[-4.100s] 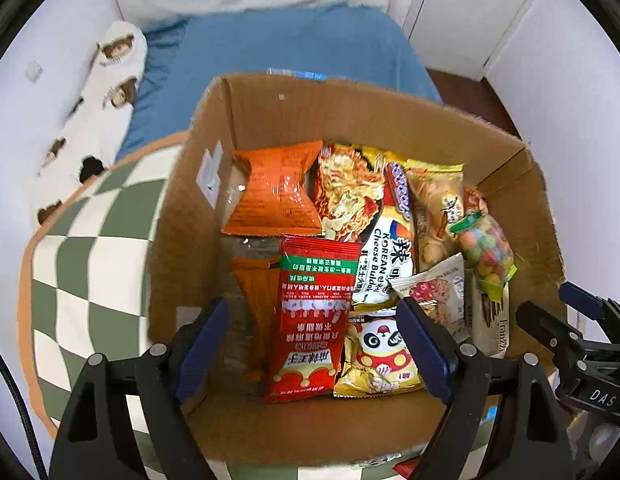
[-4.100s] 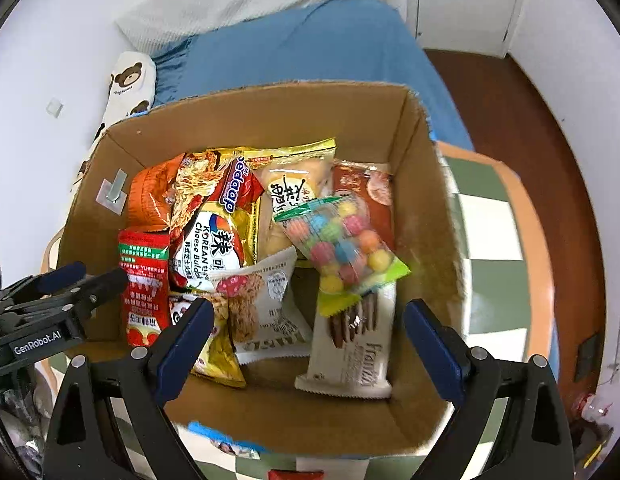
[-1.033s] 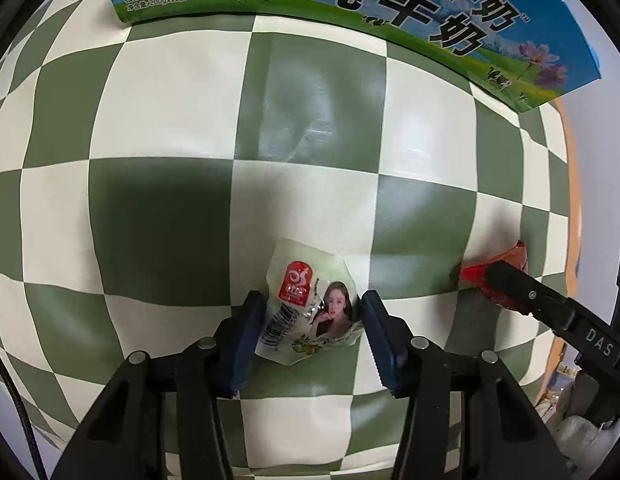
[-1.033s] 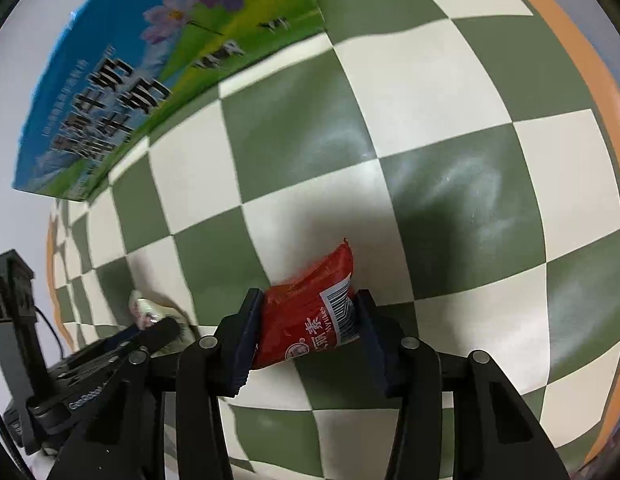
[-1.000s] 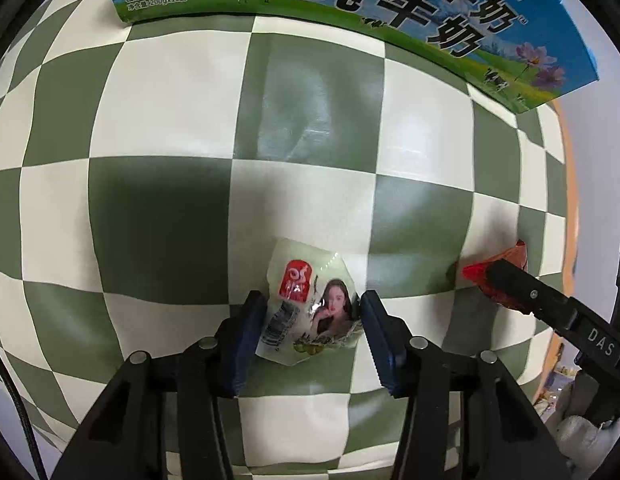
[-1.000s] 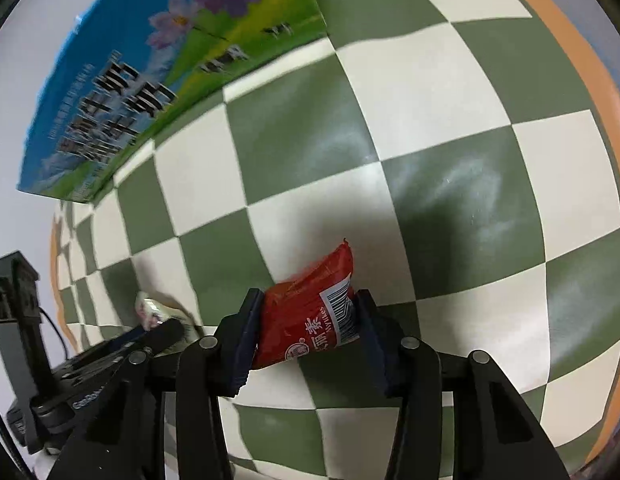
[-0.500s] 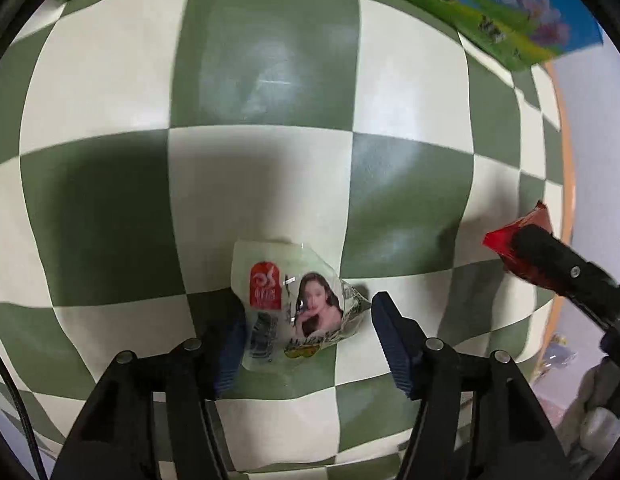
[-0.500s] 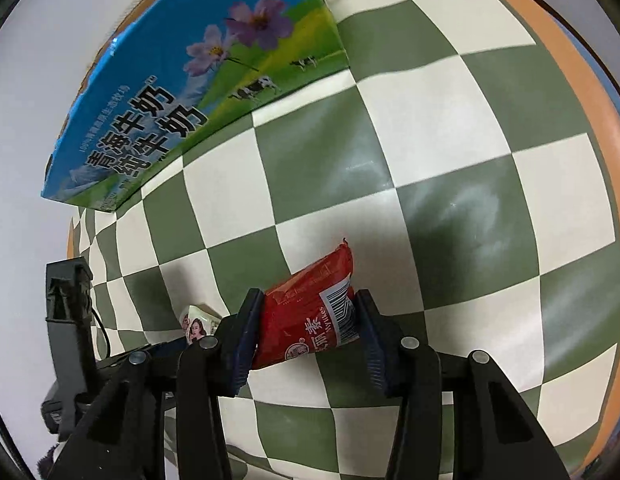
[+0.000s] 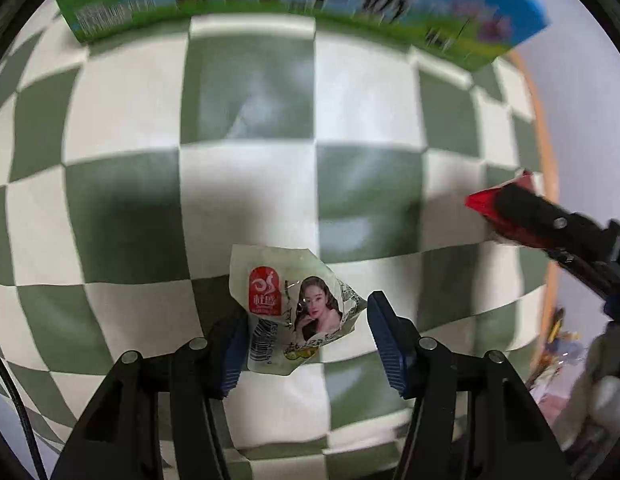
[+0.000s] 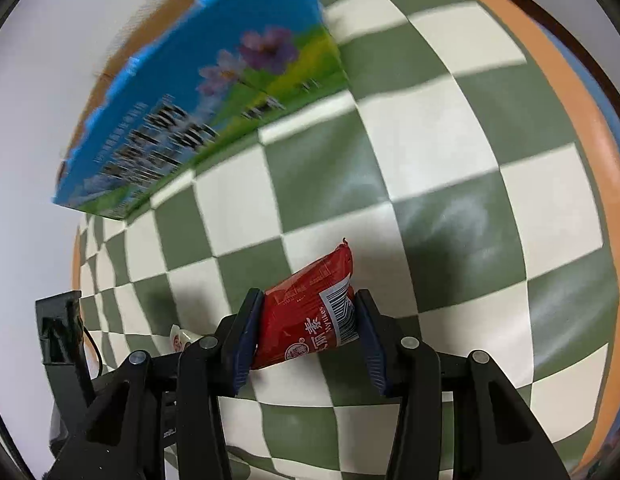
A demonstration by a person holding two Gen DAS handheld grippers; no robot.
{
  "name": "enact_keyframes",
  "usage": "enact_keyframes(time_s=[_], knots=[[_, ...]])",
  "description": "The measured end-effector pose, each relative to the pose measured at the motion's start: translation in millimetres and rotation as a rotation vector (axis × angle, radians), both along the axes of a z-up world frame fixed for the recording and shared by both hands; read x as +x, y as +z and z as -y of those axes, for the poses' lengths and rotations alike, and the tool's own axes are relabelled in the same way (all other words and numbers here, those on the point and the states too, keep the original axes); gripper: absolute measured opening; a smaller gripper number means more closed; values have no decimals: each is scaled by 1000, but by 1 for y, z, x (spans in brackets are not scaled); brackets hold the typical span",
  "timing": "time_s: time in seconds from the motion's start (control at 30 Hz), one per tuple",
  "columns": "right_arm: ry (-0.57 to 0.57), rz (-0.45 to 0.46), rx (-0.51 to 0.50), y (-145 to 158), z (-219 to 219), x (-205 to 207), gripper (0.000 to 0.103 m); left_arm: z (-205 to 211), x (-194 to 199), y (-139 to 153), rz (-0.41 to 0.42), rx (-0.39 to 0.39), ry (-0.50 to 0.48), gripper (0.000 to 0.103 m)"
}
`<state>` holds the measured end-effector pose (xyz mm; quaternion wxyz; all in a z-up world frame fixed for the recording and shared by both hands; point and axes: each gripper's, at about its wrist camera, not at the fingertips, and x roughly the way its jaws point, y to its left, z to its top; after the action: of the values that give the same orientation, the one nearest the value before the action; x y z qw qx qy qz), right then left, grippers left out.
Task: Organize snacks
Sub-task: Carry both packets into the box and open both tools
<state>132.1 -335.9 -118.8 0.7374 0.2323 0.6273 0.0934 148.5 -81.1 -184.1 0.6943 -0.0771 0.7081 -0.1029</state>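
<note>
My left gripper [image 9: 305, 332] holds a small pale green snack packet [image 9: 293, 308] with a woman's picture on it, above the green and white checked tablecloth [image 9: 245, 92]. The packet touches the left pad; a small gap shows beside the right pad. My right gripper [image 10: 307, 328] is shut on a red snack packet [image 10: 310, 312] and holds it over the cloth. The red packet also shows in the left wrist view [image 9: 494, 200], at the right. The pale packet's corner shows in the right wrist view [image 10: 177, 338].
A blue and green milk carton box [image 9: 293, 8] stands at the far side of the table; it also shows in the right wrist view [image 10: 197, 100]. The table's orange edge [image 10: 590, 128] runs along the right.
Both grippers have risen from the cloth with their packets, and the carton box has come further into both views. The left jaws look slightly wider than one second ago.
</note>
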Motion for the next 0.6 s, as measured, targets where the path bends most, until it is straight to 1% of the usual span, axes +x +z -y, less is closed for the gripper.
enact_keyframes(time_s=[0.07, 0.1, 0.17, 0.23, 0.27, 0.33, 0.37, 0.47, 0.53, 0.6], knots=[[18, 41, 21, 22, -2, 5, 49, -5, 8, 28, 45, -41, 20, 54], [25, 58, 23, 31, -3, 8, 49, -5, 14, 44, 75, -54, 30, 54], [43, 118, 32, 60, -4, 19, 49, -8, 26, 79, 150, -78, 42, 54], [53, 160, 43, 82, -6, 30, 49, -8, 39, 107, 212, -86, 54, 54], [58, 187, 49, 96, -7, 39, 49, -10, 51, 124, 241, -90, 53, 54], [72, 231, 48, 117, -12, 55, 49, -14, 75, 149, 293, -75, 70, 54], [80, 259, 42, 130, -14, 67, 49, -21, 84, 156, 313, -57, 70, 54], [100, 298, 13, 147, -22, 96, 49, -38, 123, 169, 339, 29, 85, 55], [108, 305, -11, 149, -30, 118, 49, -43, 141, 163, 338, 96, 89, 55], [117, 292, -30, 144, -35, 137, 49, -49, 160, 150, 318, 152, 94, 55]])
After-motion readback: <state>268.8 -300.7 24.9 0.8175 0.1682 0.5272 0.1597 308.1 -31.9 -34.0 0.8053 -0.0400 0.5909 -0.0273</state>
